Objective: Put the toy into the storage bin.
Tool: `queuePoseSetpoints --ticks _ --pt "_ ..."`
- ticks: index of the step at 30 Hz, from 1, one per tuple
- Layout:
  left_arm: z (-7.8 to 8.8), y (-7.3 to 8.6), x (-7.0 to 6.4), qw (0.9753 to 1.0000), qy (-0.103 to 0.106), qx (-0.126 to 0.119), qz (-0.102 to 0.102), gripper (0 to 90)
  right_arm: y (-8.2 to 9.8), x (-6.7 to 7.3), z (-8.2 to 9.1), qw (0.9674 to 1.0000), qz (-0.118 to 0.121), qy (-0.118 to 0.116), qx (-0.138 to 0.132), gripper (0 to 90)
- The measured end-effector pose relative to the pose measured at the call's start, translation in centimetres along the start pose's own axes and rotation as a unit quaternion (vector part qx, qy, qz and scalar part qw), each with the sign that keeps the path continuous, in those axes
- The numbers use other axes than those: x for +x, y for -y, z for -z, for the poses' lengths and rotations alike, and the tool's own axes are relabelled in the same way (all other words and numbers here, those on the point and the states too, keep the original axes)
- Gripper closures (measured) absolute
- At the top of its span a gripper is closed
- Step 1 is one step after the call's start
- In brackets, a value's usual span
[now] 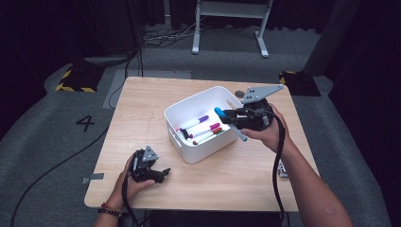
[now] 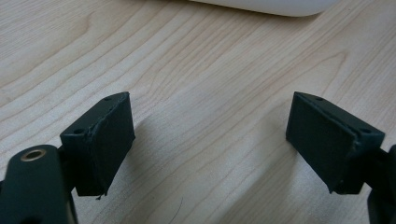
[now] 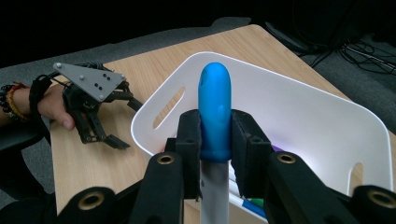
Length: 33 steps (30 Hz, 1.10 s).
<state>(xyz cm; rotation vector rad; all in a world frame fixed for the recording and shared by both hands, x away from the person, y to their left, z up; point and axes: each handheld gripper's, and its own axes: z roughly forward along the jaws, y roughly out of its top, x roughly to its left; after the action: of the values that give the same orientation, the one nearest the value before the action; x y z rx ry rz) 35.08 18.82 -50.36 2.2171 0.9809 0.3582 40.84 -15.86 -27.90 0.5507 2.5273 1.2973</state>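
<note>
My right gripper (image 1: 230,117) is shut on a blue-capped marker (image 1: 221,113) and holds it above the right side of the white bin (image 1: 176,116). In the right gripper view the blue-capped marker (image 3: 214,112) stands between the pads, cap up, its white barrel running down toward the camera, with the bin (image 3: 299,116) beyond. Several markers (image 1: 203,129) with purple, pink and red caps lie inside the bin. My left gripper (image 1: 161,173) rests on the table near the front left, jaws open and empty. The left gripper (image 2: 210,140) faces bare wood.
The wooden table (image 1: 142,99) has free surface left of and in front of the bin. A small flat object (image 1: 283,169) lies near the right edge under my right forearm. Cables trail from both grippers. A white stand (image 1: 229,23) is on the floor beyond.
</note>
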Motion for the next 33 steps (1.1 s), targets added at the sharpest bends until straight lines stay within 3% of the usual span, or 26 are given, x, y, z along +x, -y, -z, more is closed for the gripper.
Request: queuePoseSetpoints --ticks 15,33 --pt "0.0 0.0 0.0 1.0000 0.001 0.001 -0.003 15.4 -2.5 0.0 -3.4 0.9999 -0.009 -0.009 0.003 74.9" --pt "0.0 0.0 0.0 1.0000 0.005 0.000 -0.003 15.5 -3.9 0.1 -9.2 0.9984 -0.034 -0.007 0.044 74.8"
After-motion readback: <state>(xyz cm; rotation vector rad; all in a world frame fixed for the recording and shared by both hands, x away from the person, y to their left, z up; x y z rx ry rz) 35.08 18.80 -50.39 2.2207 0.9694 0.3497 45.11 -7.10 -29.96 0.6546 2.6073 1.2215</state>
